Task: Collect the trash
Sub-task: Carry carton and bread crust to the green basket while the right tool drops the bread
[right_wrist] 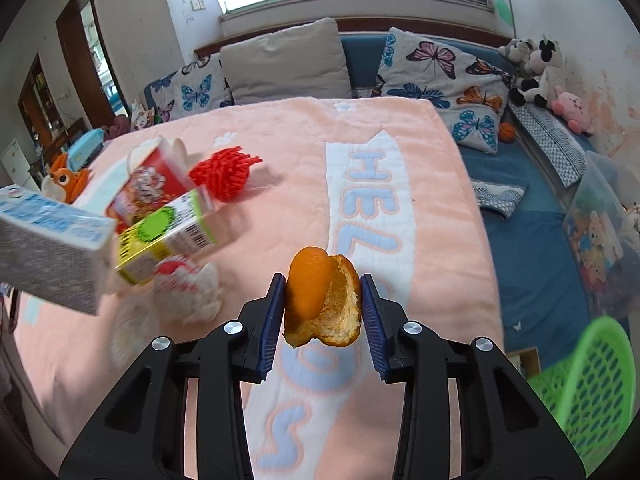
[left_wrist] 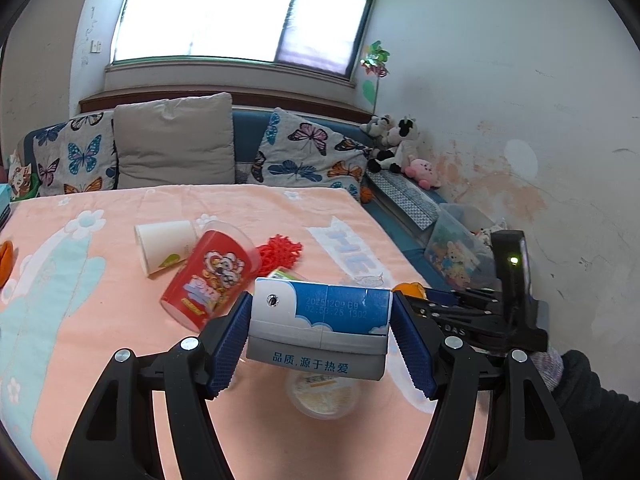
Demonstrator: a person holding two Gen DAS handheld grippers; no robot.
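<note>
My left gripper [left_wrist: 322, 332] is shut on a blue and white milk carton [left_wrist: 340, 308], holding it above the pink cloth-covered table [left_wrist: 100, 340]; the same carton [right_wrist: 48, 248] shows at the left edge of the right wrist view. My right gripper [right_wrist: 324, 312] is shut on a piece of orange peel [right_wrist: 320, 296], lifted off the cloth. On the table lie a red snack cup [left_wrist: 212, 280], a white paper cup [left_wrist: 164, 244], a red foam net [right_wrist: 224, 172], a green and yellow carton [right_wrist: 168, 232], a crumpled white wrapper [right_wrist: 188, 288] and a lidded plastic tub [left_wrist: 324, 396].
A green plastic basket [right_wrist: 592, 384] sits low at the right, beside the table. A blue sofa [right_wrist: 532, 224] with butterfly cushions and plush toys runs behind and along the right. A clear toy box [left_wrist: 460, 256] stands on it. An orange plush [right_wrist: 66, 178] lies at the table's left.
</note>
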